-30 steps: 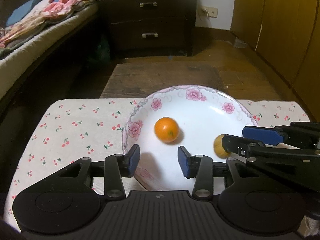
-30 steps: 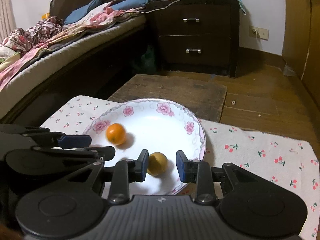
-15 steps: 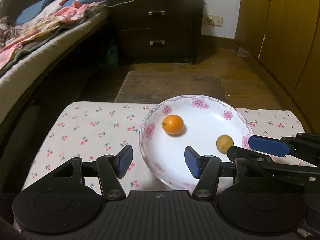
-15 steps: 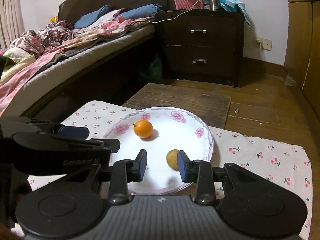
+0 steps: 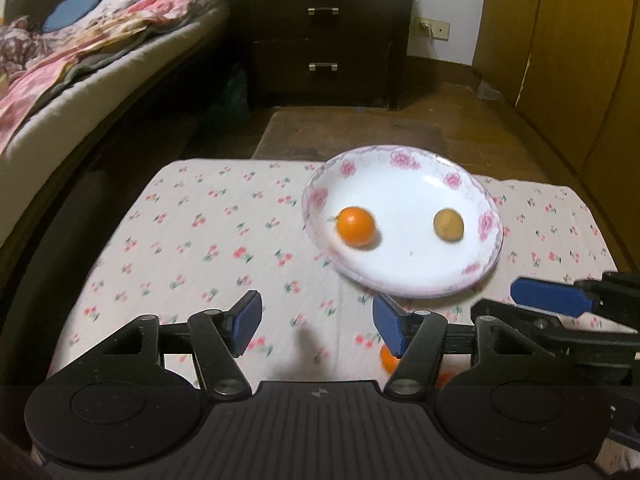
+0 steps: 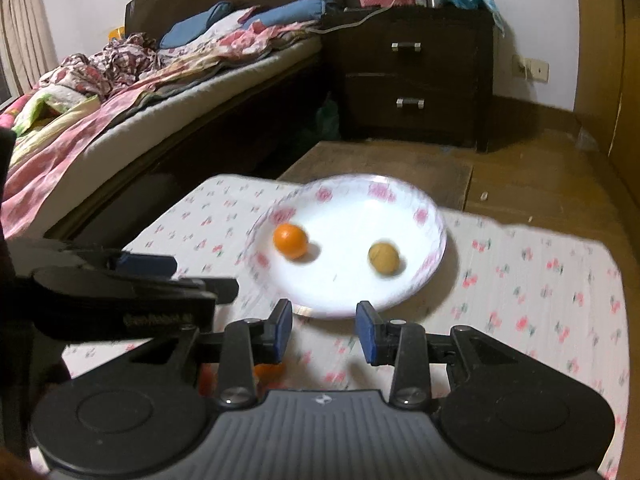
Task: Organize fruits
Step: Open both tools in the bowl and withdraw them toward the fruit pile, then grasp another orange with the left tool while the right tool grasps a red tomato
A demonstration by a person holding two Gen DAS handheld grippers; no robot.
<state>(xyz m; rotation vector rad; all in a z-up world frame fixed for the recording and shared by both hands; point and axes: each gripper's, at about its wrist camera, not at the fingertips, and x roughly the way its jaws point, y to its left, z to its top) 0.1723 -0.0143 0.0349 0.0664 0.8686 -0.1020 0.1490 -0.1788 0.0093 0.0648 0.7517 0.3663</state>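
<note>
A white plate with pink flowers (image 5: 416, 280) (image 6: 344, 296) sits on a cherry-print cloth (image 5: 192, 240) (image 6: 540, 288). An orange (image 5: 355, 226) (image 6: 291, 241) lies in its left half and a brownish-yellow fruit (image 5: 449, 225) (image 6: 383, 258) in its right half. My left gripper (image 5: 316, 322) is open and empty, in front of the plate's near left rim. My right gripper (image 6: 323, 330) is open and empty, just short of the plate's near rim. Another orange fruit (image 5: 387, 360) (image 6: 268, 372) lies on the cloth, mostly hidden behind the fingers.
A bed with heaped bedding (image 5: 80, 60) (image 6: 120, 92) runs along the left. A dark nightstand (image 5: 324, 40) (image 6: 412, 80) stands behind. A low wooden board (image 5: 352, 132) lies past the cloth. Wooden cabinets (image 5: 560, 60) line the right.
Both grippers have pulled back and up from the plate. The left gripper's jaws have widened. The plate and both fruits now sit farther ahead, and an orange fruit shows near the fingers.
</note>
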